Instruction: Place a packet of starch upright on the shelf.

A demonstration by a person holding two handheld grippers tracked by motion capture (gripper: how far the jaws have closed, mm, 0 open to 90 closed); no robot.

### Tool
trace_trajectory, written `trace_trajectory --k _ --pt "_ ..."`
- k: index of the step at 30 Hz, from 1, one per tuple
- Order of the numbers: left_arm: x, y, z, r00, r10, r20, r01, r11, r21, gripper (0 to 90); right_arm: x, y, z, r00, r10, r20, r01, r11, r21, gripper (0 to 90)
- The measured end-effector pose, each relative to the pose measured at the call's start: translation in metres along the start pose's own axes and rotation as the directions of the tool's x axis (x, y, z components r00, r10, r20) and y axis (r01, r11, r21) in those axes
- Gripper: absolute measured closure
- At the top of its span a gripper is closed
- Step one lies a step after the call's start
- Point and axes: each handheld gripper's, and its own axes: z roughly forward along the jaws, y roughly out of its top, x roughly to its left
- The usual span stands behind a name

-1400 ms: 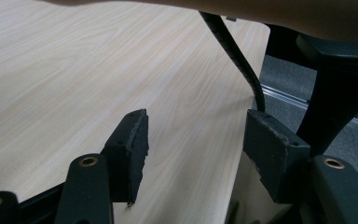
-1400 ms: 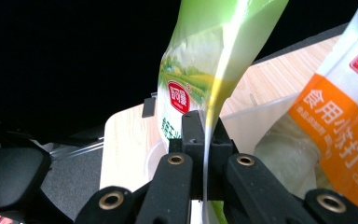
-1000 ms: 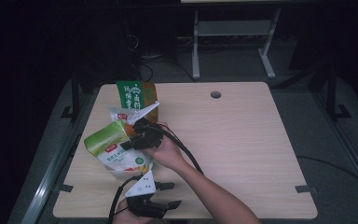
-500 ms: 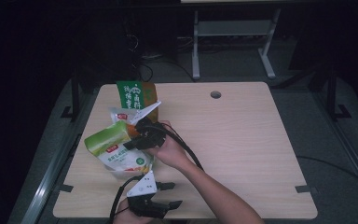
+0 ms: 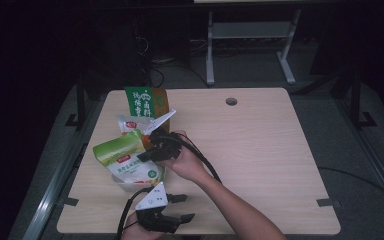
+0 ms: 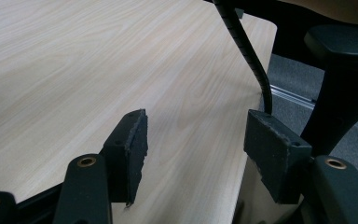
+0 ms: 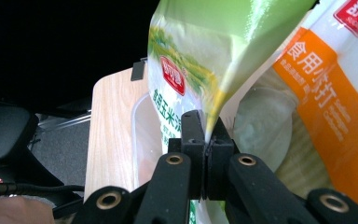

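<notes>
right gripper [image 7: 205,140] jaws still clamped on green bag [image 5: 122,152] – unmoved, left gripper [image 6: 200,140] jaws apart – unchanged

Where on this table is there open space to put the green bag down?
The table's whole right half, from the right hand past the cable hole, lies bare. Its left side is crowded: green bag, orange-and-white bag, dark green packet.

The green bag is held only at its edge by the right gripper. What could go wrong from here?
1. The right gripper pinches only a thin edge of the green bag, so the bag may slip out or tear.
2. The bag leans on the white-orange bag over a clear tub; pulling may drag them along.
3. The left gripper is open over the table, giving no support.
</notes>
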Motion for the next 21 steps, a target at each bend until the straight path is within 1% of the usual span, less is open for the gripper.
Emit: trace_trajectory --k 7,10,11,14,16,18,19,20,21 --pt "0.001 0.000 0.001 1.0000 -0.002 -0.003 0.002 1.0000 0.001 39.0 -0.005 -0.010 -0.002 0.9999 0.014 0.004 -0.014 1.000 0.010 89.0" --pt "0.001 0.000 0.001 1.0000 -0.002 -0.004 0.002 1.0000 0.000 38.9 -0.007 -0.014 -0.003 0.9995 0.031 -0.001 -0.031 0.999 0.011 89.0" --pt "0.001 0.000 0.001 1.0000 -0.002 -0.004 0.002 1.0000 0.000 38.9 -0.008 -0.015 -0.003 0.9998 0.021 0.000 -0.021 1.000 0.009 89.0" --pt "0.002 0.000 0.002 1.0000 0.001 -0.007 -0.001 1.0000 0.004 38.9 -0.009 -0.018 -0.004 0.9996 0.030 -0.003 -0.030 0.999 0.015 88.8" --pt "0.002 0.000 0.002 1.0000 0.002 -0.006 -0.002 1.0000 0.005 38.8 -0.010 -0.018 -0.004 0.9991 0.041 -0.007 -0.041 0.999 0.014 87.3" --pt "0.002 0.000 0.002 1.0000 -0.002 -0.006 0.002 1.0000 0.006 38.6 -0.010 -0.018 -0.005 0.9991 0.041 -0.008 -0.041 0.999 0.013 85.6" --pt "0.002 0.000 0.002 1.0000 -0.004 -0.004 0.004 1.0000 0.008 38.2 -0.010 -0.018 -0.006 0.9994 0.035 -0.005 -0.035 0.999 0.009 82.6" --pt "0.002 0.000 0.002 1.0000 -0.004 -0.004 0.004 1.0000 0.008 38.1 -0.010 -0.018 -0.007 0.9992 0.039 -0.008 -0.039 0.999 0.001 80.7" --pt "0.002 0.000 0.002 1.0000 -0.004 -0.005 0.004 1.0000 0.008 38.1 -0.010 -0.018 -0.007 0.9992 0.039 -0.008 -0.039 0.999 0.001 80.7"
